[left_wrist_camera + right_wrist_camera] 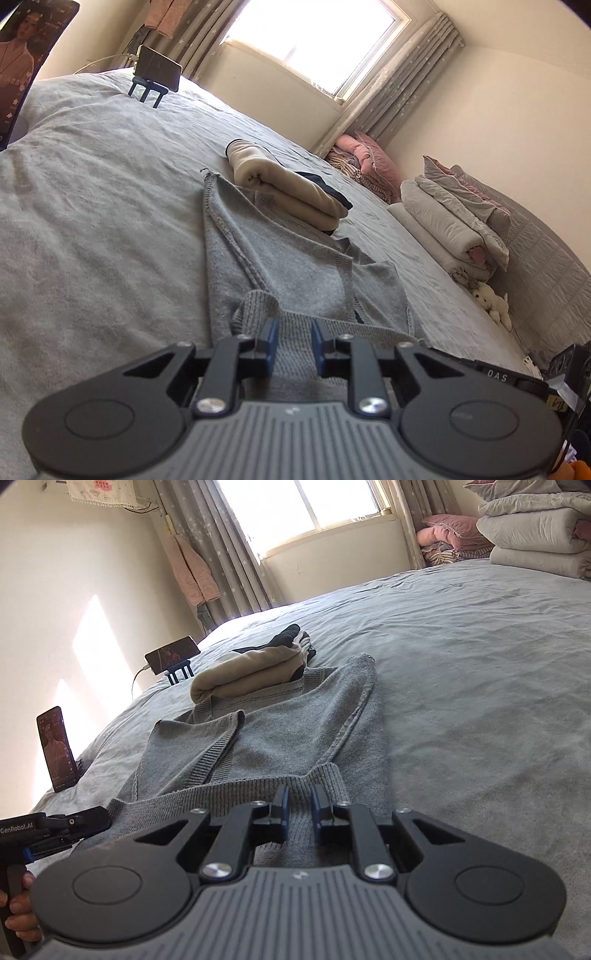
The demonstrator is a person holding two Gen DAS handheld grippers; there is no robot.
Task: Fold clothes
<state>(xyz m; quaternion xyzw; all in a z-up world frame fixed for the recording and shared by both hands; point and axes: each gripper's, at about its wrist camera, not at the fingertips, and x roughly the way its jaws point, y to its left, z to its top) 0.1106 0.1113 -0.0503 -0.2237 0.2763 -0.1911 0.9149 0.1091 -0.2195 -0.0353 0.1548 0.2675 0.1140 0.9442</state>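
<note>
Grey knit sweater (295, 269) lies flat on the bed (92, 221), near edge, ribbed hem toward the grippers, sleeves laid inward over the body. A folded beige garment (291, 188) sits just beyond its far end, touching or overlapping the collar area; cannot tell which.

Left gripper (293, 345): jaws narrowly parted, hem rib lying between the blue pads, no visible pinch. Released. It points shallowly down toward the hem's left part and sits canted in roll.

Right gripper (300, 805): same picture, jaws slightly apart over the hem's right part, cloth between them, not clamped. Pitched gently down, level in roll. A hand (16, 912) on the left tool's handle shows at the lower left of the right wrist view.

Judgement: next is likely a lengthwise fold, hem to collar.
- Grip both hem corners evenly, pads fully on the rib.
- Lift together and keep the hem taut between the grippers.
- Stop short of the beige garment.
</note>
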